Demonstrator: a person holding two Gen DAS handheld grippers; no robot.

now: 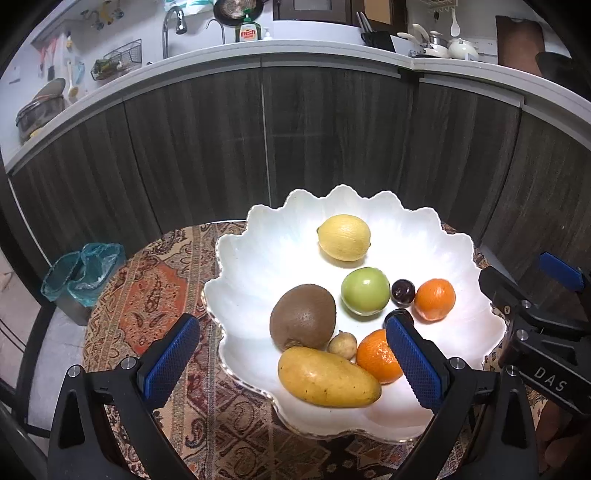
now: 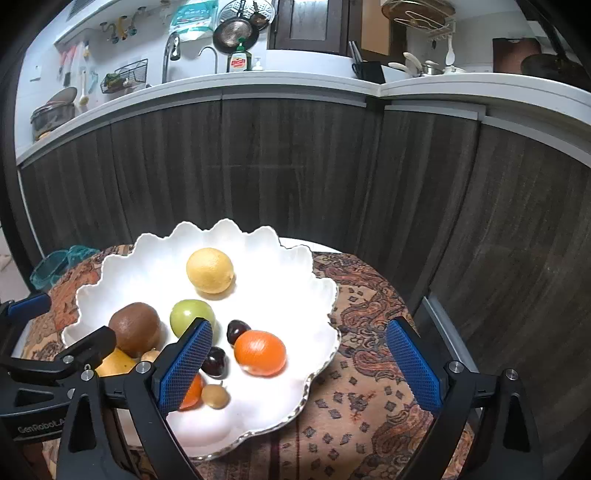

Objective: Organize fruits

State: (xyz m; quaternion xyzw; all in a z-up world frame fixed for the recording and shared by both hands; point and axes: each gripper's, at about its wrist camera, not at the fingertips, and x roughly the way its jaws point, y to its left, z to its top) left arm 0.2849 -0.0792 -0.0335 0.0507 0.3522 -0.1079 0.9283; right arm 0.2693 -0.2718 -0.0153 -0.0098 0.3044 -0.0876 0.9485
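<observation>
Resting in the bowl (image 1: 461, 258) — fruits, both jaws wide.

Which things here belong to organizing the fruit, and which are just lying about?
Belong: white bowl, lemon, green apple, kiwi, mango, oranges, dark plums.

Lying about: dish soap, faucet, bin, patterned cloth.

Not much to read here tbh. The green dish soap bottle (image 1: 248, 32) on the counter says "Dish" on its red label. The right gripper (image 1: 550, 378) has "DAS" printed on its black body, and the left gripper (image 2: 40, 426) reads "GenRobot.A", rest cut off.
</observation>
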